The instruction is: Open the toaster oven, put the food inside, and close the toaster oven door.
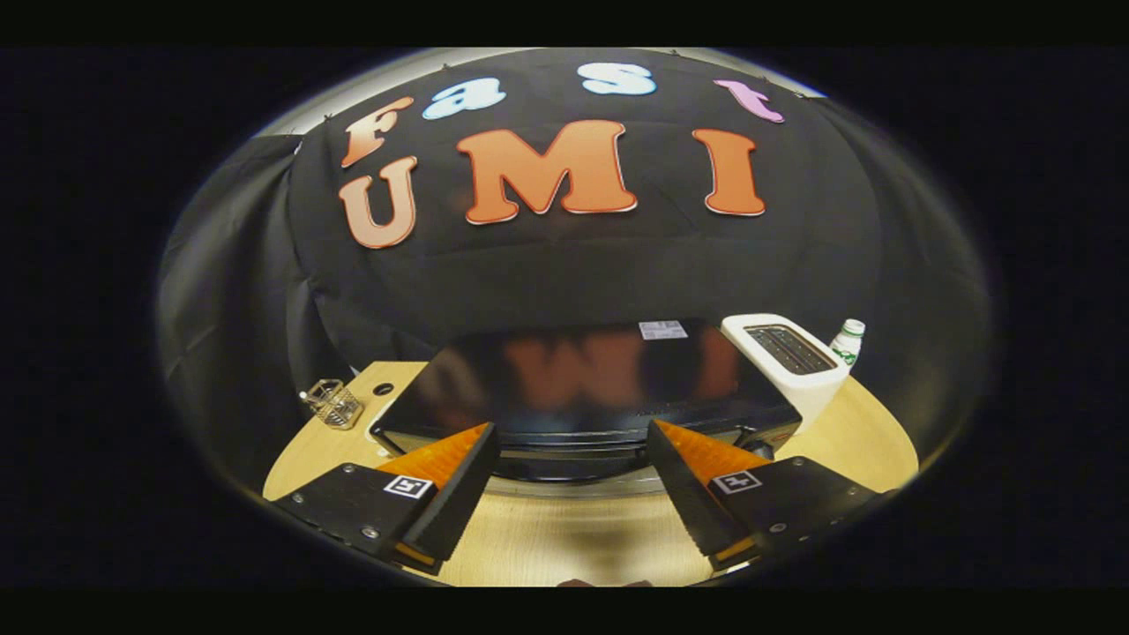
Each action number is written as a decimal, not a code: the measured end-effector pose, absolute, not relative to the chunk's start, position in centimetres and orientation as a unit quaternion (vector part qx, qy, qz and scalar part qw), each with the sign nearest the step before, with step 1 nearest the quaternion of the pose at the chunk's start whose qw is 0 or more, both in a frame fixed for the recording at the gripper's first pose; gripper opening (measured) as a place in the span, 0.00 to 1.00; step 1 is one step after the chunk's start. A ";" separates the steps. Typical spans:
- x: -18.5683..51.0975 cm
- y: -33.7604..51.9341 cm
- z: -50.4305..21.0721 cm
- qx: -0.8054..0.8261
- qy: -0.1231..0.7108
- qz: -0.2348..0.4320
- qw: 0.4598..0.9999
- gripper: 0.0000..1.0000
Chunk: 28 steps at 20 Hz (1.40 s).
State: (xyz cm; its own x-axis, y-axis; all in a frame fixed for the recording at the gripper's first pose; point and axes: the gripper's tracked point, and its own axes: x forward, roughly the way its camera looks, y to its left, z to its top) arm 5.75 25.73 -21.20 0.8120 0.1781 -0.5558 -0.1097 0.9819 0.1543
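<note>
1. The surface (573, 538) is a pale wooden top that carries everything; a bare stretch of it lies in front of the toaster oven.
2. The toaster oven (582, 388), dark and glossy on top, sits in the middle of the surface. Its door looks closed, though the front face is mostly hidden below the top edge, so I cannot place the handle. No food can be seen in front of the toaster oven.
3. A white pop-up toaster (789, 362) stands touching or just beside the toaster oven's right rear corner.
4. The hand-held gripper (571, 445) hovers just in front of the toaster oven, above its front edge, fingers spread wide and grasping nothing.
5. A small wire basket (333, 403) sits near the toaster oven's left rear corner.
6. A small white bottle with a green label (848, 342) stands behind the white toaster, beyond the toaster oven's right side.
7. Risk, as I judge it: with the handle unseen from this height, the fingers could close on the top lip instead and slip off, or push the toaster oven backwards into the white toaster and knock over the bottle.
</note>
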 end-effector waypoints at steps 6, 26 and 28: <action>5.7 26.3 -21.5 0.028 0.274 0.052 0.960 0.99; -6.9 25.1 -24.8 -0.016 0.343 0.123 0.931 0.96; -8.0 25.1 -25.6 -0.022 0.356 0.129 0.925 0.96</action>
State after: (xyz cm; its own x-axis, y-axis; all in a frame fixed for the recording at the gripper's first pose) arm -7.95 25.09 -25.55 0.7129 0.2225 -0.6650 -0.2536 0.9660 0.0514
